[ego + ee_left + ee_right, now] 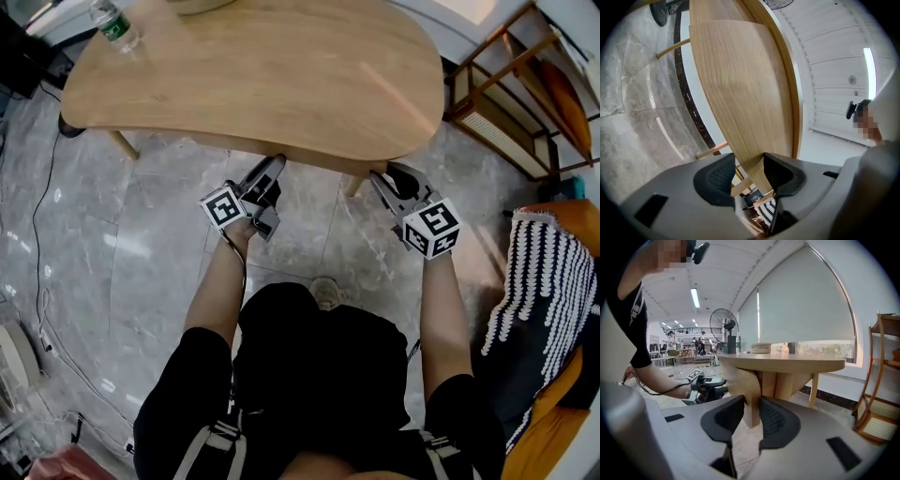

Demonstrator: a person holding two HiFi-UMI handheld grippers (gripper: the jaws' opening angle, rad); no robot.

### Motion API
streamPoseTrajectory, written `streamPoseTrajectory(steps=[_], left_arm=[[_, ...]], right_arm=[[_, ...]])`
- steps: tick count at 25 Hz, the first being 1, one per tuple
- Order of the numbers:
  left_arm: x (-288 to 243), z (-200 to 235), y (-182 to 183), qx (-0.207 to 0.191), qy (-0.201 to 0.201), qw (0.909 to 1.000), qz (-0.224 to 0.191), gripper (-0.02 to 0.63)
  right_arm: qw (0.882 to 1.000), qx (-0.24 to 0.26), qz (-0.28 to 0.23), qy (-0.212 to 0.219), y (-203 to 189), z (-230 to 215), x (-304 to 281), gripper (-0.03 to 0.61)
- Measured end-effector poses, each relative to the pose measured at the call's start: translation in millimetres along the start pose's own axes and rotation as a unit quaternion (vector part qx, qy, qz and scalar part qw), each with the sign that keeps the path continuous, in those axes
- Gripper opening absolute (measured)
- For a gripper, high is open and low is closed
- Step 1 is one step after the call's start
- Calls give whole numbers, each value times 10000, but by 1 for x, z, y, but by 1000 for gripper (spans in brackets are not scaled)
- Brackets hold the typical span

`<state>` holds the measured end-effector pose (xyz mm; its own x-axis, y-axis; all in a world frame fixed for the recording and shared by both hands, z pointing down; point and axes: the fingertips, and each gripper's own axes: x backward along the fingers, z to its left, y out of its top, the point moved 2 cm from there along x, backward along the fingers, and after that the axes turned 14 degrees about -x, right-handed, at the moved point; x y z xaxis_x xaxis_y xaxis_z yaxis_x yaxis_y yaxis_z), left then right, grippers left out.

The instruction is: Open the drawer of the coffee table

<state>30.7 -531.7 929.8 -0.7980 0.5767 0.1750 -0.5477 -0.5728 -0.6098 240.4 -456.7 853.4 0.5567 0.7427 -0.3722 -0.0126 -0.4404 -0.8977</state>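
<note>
The light wooden coffee table stands in front of me, and its drawer front runs under the near edge. My left gripper reaches under that edge on the left and my right gripper on the right. In the left gripper view the drawer's wooden panel passes between the jaws of the left gripper, and both pads touch it. Seen from the right gripper view, the right gripper clamps the end of the drawer front. The left gripper also shows there, further along the same panel.
A water bottle and a bowl sit on the tabletop's far side. A wooden shelf stands at the right, with an orange chair and a striped cushion nearer. A cable trails across the marble floor at the left.
</note>
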Motion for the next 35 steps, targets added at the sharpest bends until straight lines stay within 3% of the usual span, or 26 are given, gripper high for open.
streamPoseTrajectory(steps=[4,9,16,20,24,35], left_arm=[[17,-13,-1,-239,-301,9992,60,201],[44,-19,-12,77,-102,9999,82,199],[61,-36,-14,-155,-306,9994,61,193],[73,-39,-18,47,-120,9997,191,186],[82,-49,-24,-399,-340,9977,429,186],[114,-56,-32,-169,-343,9979,524,166]], right_arm=[[10000,34,61,48,-8,20,9,117],[9998,85,189,49,-19,41,20,115],[9991,188,387,25,-26,62,31,110],[9978,307,557,174,-29,71,35,107],[9963,359,672,401,-34,78,45,103],[9949,476,745,482,-46,108,56,98]])
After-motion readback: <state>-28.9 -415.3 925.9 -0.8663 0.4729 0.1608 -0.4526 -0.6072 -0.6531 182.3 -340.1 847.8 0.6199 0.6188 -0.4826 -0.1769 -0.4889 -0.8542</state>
